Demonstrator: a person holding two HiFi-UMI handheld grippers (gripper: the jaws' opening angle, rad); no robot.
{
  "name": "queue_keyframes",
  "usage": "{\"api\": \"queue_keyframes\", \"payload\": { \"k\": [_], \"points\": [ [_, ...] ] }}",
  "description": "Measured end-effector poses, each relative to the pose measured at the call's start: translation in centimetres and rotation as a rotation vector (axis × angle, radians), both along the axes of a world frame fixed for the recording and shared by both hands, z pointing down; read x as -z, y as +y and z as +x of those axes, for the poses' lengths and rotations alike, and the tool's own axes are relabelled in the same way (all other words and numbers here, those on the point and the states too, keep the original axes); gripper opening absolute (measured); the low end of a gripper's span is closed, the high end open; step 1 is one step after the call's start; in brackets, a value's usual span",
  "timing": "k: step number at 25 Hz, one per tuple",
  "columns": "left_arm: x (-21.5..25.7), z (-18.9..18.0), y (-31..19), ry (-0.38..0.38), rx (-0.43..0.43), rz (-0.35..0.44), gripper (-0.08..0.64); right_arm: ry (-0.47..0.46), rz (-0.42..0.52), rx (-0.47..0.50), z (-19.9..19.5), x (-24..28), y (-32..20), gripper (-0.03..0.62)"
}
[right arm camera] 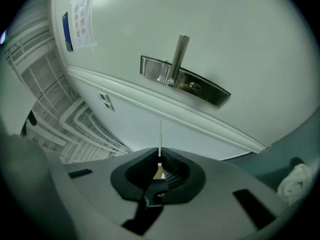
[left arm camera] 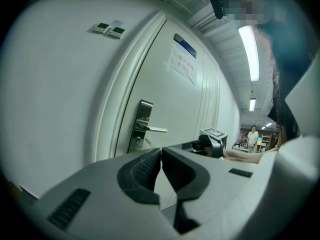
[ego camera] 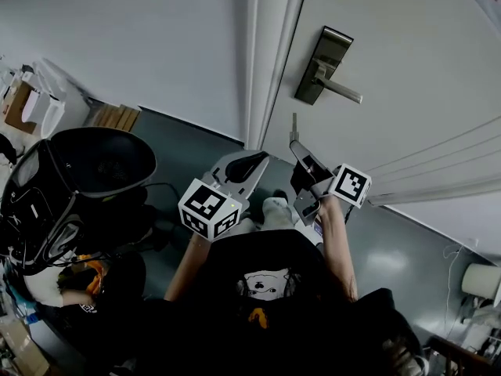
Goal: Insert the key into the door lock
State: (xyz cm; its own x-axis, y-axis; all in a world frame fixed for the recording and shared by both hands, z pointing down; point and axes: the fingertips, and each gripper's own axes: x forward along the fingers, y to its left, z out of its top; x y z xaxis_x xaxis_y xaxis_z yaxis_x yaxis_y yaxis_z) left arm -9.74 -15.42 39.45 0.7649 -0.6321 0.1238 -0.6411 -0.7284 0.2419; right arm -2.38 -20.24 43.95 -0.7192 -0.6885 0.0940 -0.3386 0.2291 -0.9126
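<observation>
As the right gripper clamps the thin metal key, its blade points at the white door.
The long silver lock plate lies ahead, well apart; the left gripper, closed and empty, is farther.

lock plate: brushed metal | door: smooth matt paint | key: bare metal

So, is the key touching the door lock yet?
Apart. In the right gripper view the key, pinched in the jaws of the right gripper, ends short of the door lock, with a plain gap between them.
</observation>
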Motion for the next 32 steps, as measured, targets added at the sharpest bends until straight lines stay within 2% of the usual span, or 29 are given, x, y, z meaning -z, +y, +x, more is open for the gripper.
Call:
{"api": "queue_keyframes", "payload": {
  "k": [23,32],
  "points": [
    [-0.7,3.3,-1.5,-0.055,-0.092,0.056,0.014,-0.161,-0.022,-0.143,4.9,-2.6,-7.2,0.020],
    [-2.6,3.3,-3.6,-0.082,-0.092,0.068,0.014,-0.267,-0.022,-0.176,5.9,-4.4,-10.3,0.020]
  ]
}}
